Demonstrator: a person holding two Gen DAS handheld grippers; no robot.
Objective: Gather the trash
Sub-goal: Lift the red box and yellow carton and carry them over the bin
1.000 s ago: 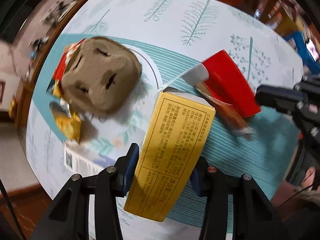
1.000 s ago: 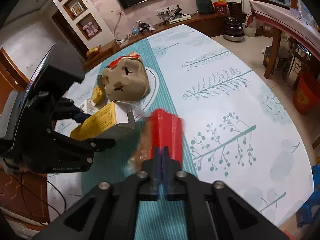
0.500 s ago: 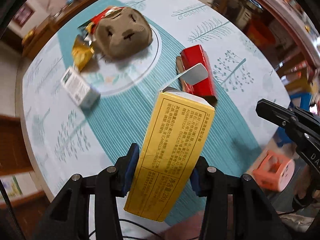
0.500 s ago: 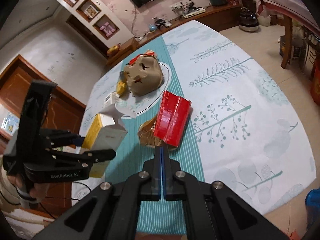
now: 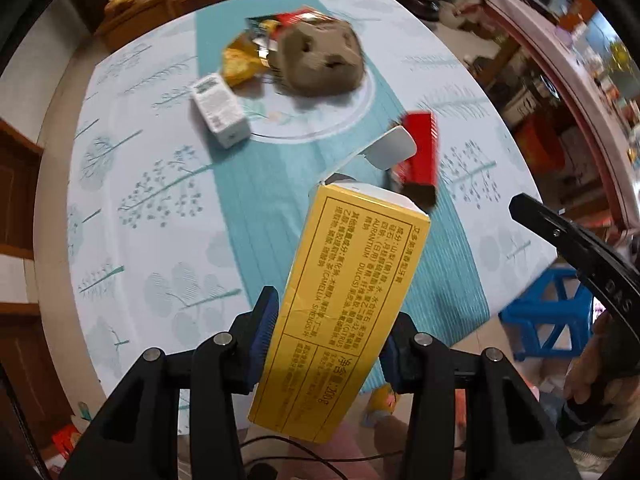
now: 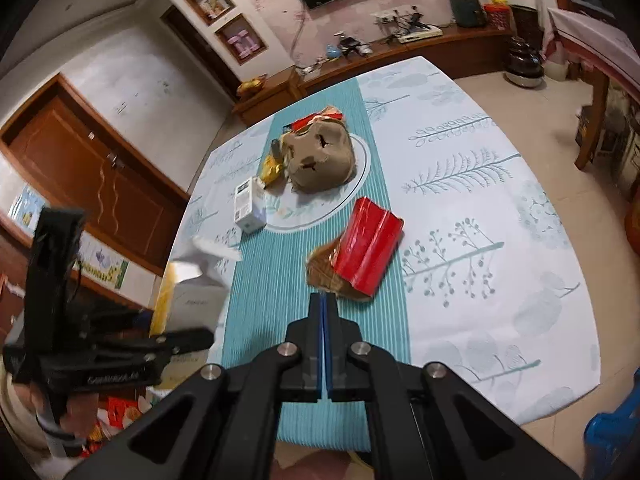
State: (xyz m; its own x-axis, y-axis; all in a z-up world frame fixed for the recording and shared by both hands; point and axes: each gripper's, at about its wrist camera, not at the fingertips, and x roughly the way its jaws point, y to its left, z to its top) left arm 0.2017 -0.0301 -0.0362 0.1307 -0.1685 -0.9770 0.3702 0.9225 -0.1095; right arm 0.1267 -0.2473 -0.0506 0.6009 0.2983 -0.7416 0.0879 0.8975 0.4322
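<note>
Yellow carton [image 5: 344,312], long and rectangular, with dark printed text in ruled panels on its broad face; its white end flap [image 5: 390,148] stands open. The left gripper [image 5: 328,344] pinches the carton across its width between blue pads, holding it in the air above the near edge of the table [image 5: 132,216]. The right gripper [image 6: 323,344] has its jaws pressed together with nothing between them, above the teal runner [image 6: 260,280]. On the table: a flattened red packet [image 6: 370,248] lying on a brown wrapper [image 6: 328,274]; a crumpled brown paper bag [image 6: 320,156] on a white plate [image 6: 362,176]; a small white box [image 6: 248,204] beside the plate; gold and red wrappers [image 5: 256,52] against the bag.
</note>
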